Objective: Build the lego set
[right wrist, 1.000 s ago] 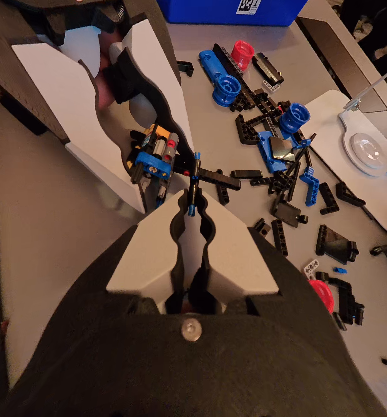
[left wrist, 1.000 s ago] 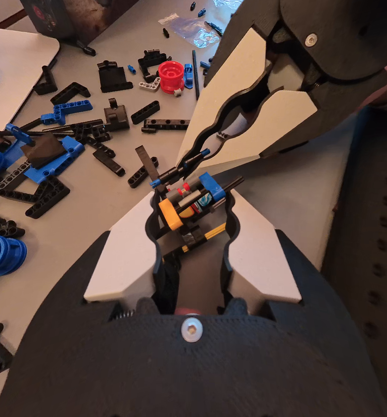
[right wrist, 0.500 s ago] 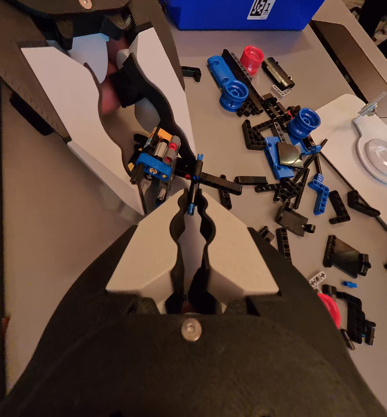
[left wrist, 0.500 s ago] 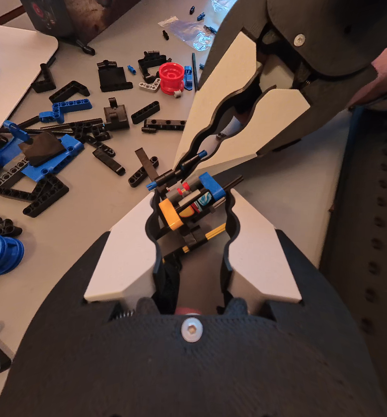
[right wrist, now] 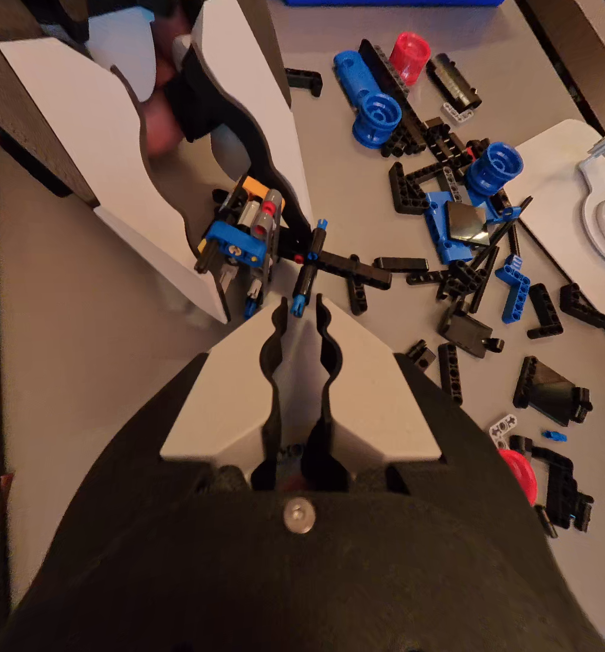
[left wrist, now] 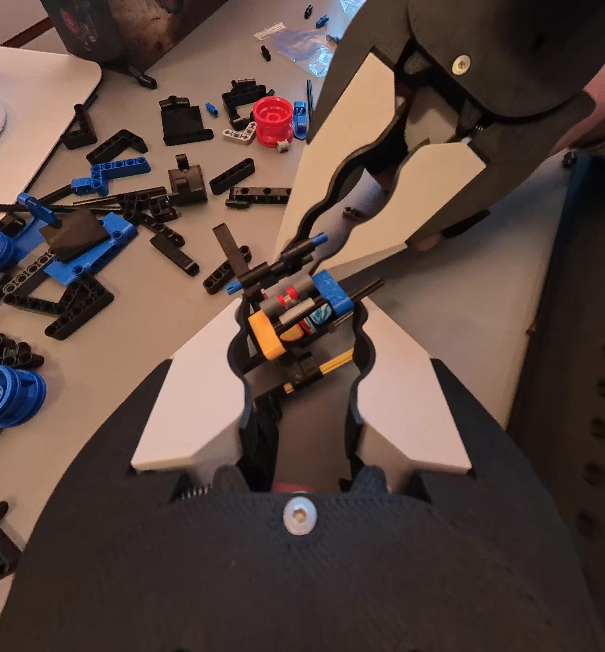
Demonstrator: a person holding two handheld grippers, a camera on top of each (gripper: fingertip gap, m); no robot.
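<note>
My left gripper is shut on a small lego assembly of orange, blue, grey and black parts, held above the grey table. It also shows in the right wrist view. A black connector with blue pins is joined to the assembly's far side. My right gripper comes in from the upper right. Its jaws stand slightly apart, and only the end of the connector's near blue pin lies between the tips.
Loose black and blue beams, a red wheel and blue wheels lie scattered on the table. A white board and a dark box stand at the far left. The table edge runs on the right. Only a small space, under 4 cm, lies between the two pairs of fingers. Between my right fingertips and the red wheel there is roughly 12 centimeters.
My right gripper has loosened its hold on the connector and drawn back a little, so less of the pin lies between its fingers. My left gripper still holds the assembly.
</note>
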